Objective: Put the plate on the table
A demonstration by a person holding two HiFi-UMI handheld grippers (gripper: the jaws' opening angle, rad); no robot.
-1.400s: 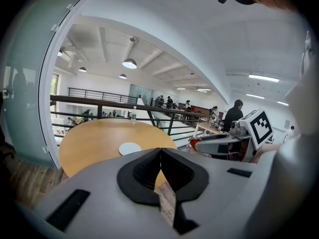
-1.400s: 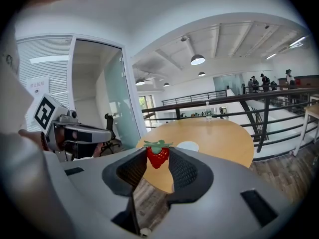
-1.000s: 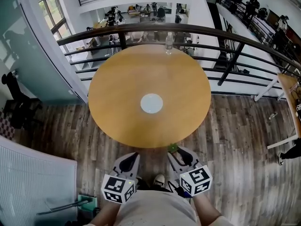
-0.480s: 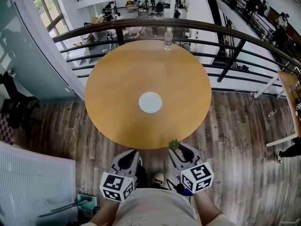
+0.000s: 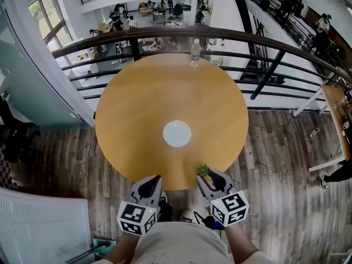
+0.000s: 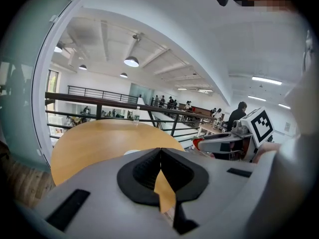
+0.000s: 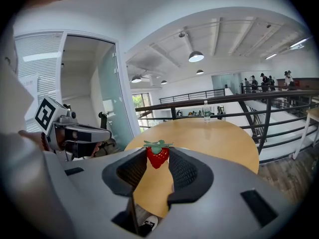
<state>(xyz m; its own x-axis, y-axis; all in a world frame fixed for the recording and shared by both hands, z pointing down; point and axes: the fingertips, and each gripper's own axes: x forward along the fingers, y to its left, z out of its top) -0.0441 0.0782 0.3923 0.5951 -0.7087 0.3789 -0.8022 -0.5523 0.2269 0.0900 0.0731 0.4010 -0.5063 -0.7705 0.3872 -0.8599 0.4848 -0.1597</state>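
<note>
Plate [image 5: 177, 133]: white, lying flat at the middle of the round wooden table [image 5: 137, 103], apparently bare. By this evidence the placing step is complete.

Right gripper [image 5: 204, 172]: at the table's near edge, jaws clamped on a strawberry [image 7: 158, 156], leaves up.

Left gripper [image 6: 160, 151]: just short of the near edge, jaws tip to tip with nothing between them.

Likely next move: carry the strawberry forward over the plate, lower it and release gently, as it may roll.

Limits: the left gripper view shows only a sliver of the plate behind its jaws. A water bottle [image 5: 194, 52] stands at the far edge; its contents cannot be read. The table's support is unseen.
</note>
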